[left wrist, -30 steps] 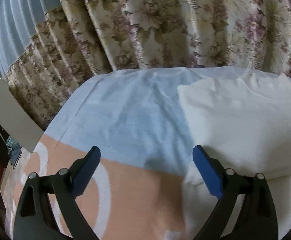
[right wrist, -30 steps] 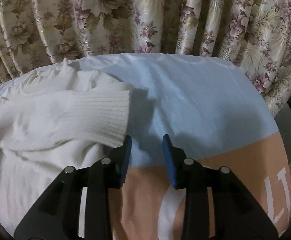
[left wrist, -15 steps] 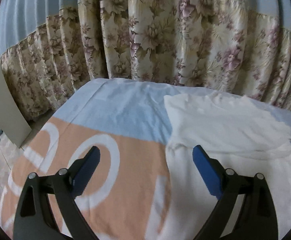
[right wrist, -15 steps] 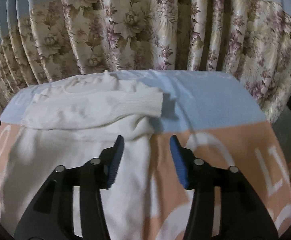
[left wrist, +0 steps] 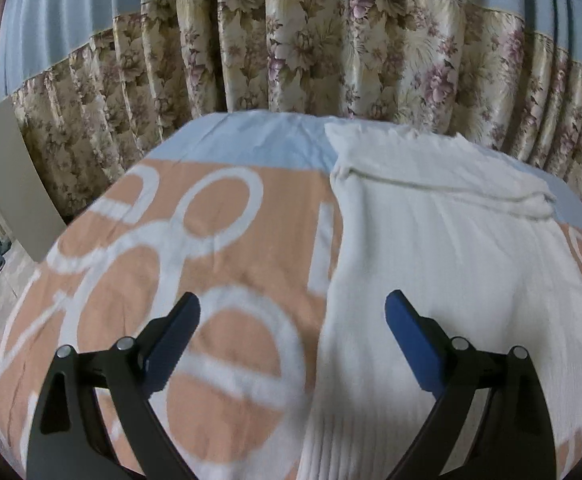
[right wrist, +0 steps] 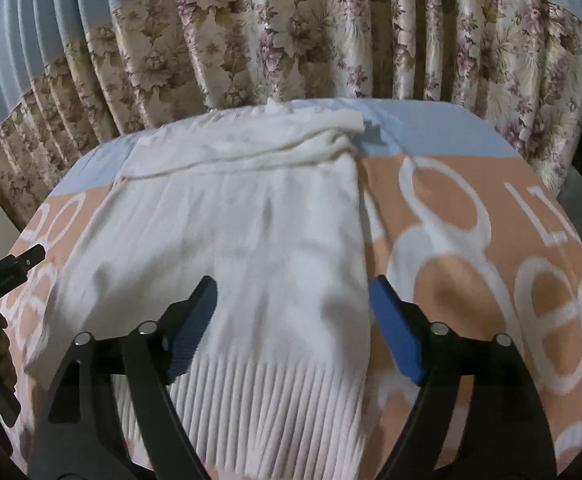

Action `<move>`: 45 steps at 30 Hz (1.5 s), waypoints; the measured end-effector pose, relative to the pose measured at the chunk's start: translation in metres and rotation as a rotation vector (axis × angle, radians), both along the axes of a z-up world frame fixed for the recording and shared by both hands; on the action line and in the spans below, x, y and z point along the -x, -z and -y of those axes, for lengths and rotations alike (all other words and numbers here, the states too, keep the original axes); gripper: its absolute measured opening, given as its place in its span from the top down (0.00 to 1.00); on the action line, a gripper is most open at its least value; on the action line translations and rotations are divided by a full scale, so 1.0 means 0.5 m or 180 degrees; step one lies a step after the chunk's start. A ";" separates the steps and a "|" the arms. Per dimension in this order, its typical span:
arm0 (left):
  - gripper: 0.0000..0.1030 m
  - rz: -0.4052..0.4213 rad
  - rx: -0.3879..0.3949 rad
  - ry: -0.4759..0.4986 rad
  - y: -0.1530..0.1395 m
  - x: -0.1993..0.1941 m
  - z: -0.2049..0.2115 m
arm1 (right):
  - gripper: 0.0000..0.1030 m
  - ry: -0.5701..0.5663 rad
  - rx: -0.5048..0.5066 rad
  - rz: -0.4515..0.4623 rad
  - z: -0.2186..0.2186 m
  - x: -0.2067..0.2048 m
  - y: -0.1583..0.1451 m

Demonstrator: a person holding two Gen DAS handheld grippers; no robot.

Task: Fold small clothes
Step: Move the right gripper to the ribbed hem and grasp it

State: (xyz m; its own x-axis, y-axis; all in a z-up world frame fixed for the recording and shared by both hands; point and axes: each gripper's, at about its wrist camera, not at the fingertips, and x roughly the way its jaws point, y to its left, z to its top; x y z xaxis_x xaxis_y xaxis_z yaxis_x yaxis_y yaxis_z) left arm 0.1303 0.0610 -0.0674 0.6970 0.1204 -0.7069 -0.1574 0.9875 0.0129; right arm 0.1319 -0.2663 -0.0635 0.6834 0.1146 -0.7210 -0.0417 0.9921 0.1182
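A white knit sweater [left wrist: 451,248] lies flat on the table, its sleeves folded across the far part and its ribbed hem nearest me. My left gripper [left wrist: 293,322] is open and empty above the sweater's left edge. In the right wrist view the sweater [right wrist: 243,232] fills the middle, with a folded sleeve cuff [right wrist: 351,120] at the far right. My right gripper [right wrist: 293,300] is open and empty over the sweater's near right part, above the ribbed hem [right wrist: 275,400]. The left gripper's tip [right wrist: 23,262] shows at the left edge of that view.
The table is covered by an orange cloth with white rings and letters [left wrist: 211,248] and a light blue far band [right wrist: 431,128]. Floral curtains [left wrist: 331,60] hang right behind the table. A grey board [left wrist: 15,176] leans at the left, beside the floor.
Both grippers have pulled back toward me from the far sleeve area to the sweater's near end. The right gripper's jaws have opened wider. The folded sleeves stay in place.
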 end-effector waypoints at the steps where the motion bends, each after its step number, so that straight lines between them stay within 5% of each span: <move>1: 0.09 -0.0018 0.0004 0.0016 0.005 0.011 0.000 | 0.17 -0.0008 0.0013 -0.0029 -0.002 0.009 0.003; 7: 0.09 0.0062 0.0052 -0.0040 0.010 0.092 0.003 | 0.11 0.0114 0.0040 -0.0071 0.015 0.065 0.022; 14: 0.09 -0.0144 0.0199 0.0048 0.034 0.102 0.009 | 0.04 0.0172 -0.0074 -0.0225 0.038 0.082 0.051; 19: 0.09 -0.0227 0.0045 0.0146 0.052 0.108 0.029 | 0.04 0.0185 -0.0088 -0.0313 0.045 0.082 0.064; 23: 0.09 -0.0260 0.0091 0.0074 0.062 0.103 0.017 | 0.25 0.0137 -0.0092 -0.0473 0.046 0.076 0.087; 28: 0.09 -0.0280 0.0185 0.0022 0.066 0.104 0.005 | 0.26 0.0103 -0.0054 -0.0480 0.037 0.075 0.099; 32: 0.09 -0.0294 0.0162 0.0057 0.067 0.103 0.011 | 0.81 -0.0074 -0.0083 -0.0389 0.027 0.083 0.097; 45: 0.09 -0.0288 0.0202 0.0289 0.063 0.103 0.025 | 0.85 -0.0139 -0.0121 -0.0315 0.018 0.086 0.094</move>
